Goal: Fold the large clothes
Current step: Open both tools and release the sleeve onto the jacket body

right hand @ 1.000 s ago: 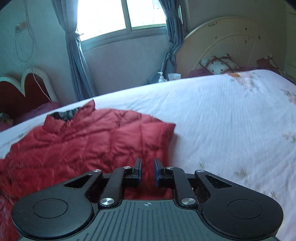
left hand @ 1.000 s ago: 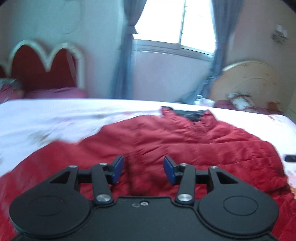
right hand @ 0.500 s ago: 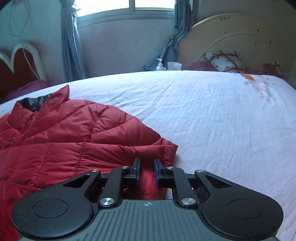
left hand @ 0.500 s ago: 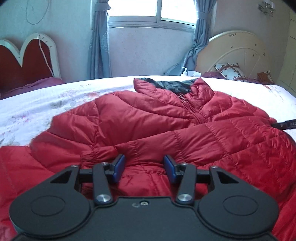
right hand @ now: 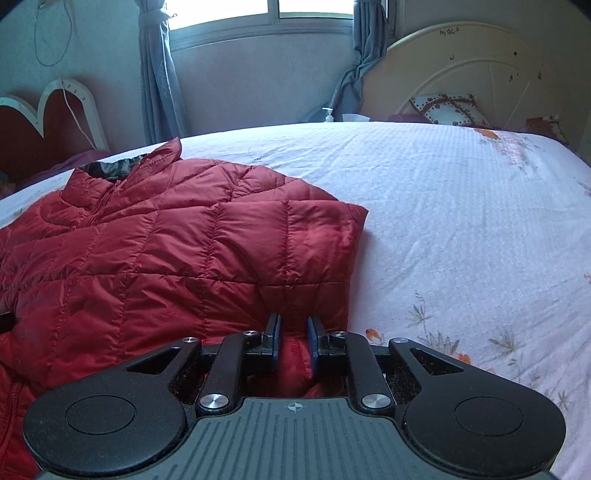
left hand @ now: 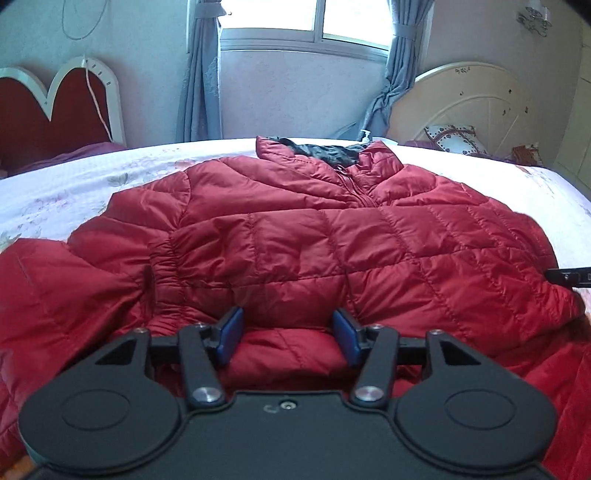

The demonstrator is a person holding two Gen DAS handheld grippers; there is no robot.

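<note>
Here, nearest to us, our left gripper (left hand: 288,338) stands with its jaws apart, just widened, a fold of the red quilted jacket (left hand: 314,240) bulging between the blue pads (left hand: 229,332) without being pinched. Our right gripper (right hand: 293,341) is narrowed onto a ridge of the same jacket at its near hem. Beyond, the jacket lies spread on the white floral bed sheet (right hand: 461,221), collar away from us. Farther back stand a cream headboard (right hand: 461,81) and curtained window (left hand: 317,26).
</note>
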